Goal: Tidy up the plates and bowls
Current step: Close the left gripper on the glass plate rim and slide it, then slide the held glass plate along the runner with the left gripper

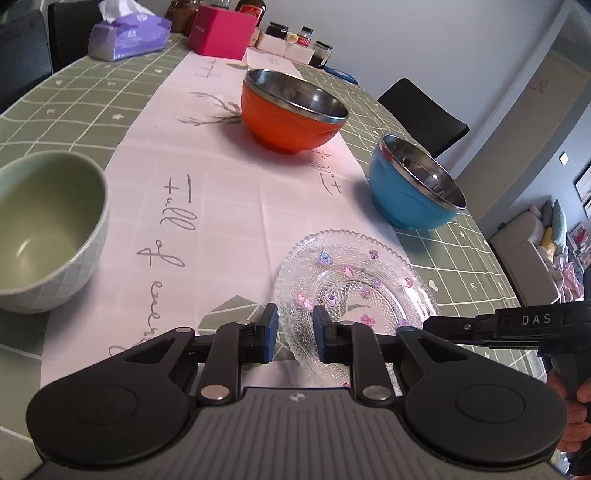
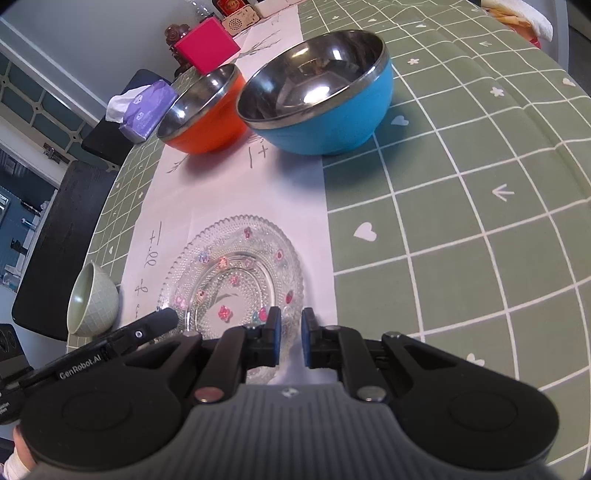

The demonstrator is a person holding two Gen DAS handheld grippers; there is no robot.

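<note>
On the counter (image 1: 74,96), covered by a green grid-patterned cloth with a pale pink runner (image 1: 221,206) down its middle, a clear beaded glass plate with small coloured flower decals (image 1: 354,291) lies flat on the runner's near end. Both grippers hang at its near rim. The left gripper (image 1: 294,338) has its blue-padded fingers (image 1: 271,334) spread a little, the plate's left edge showing in the gap between them, with no clear contact visible. The right gripper (image 2: 291,339) also has its fingers (image 2: 274,341) slightly parted, straddling the plate's near right edge; whether the pads touch the glass cannot be told.

Beyond the plate, a blue bowl with a steel lining (image 2: 317,96) stands upright at the runner's right edge, partly on the green cloth. An orange bowl with a steel lining (image 1: 293,110) sits farther back on the runner, just beside the blue one in the right wrist view. A pale green ceramic bowl (image 1: 48,236) stands well to the left, near the counter's edge. At the far end are a magenta box (image 1: 221,31) and a purple tissue pack (image 1: 127,35).
</note>
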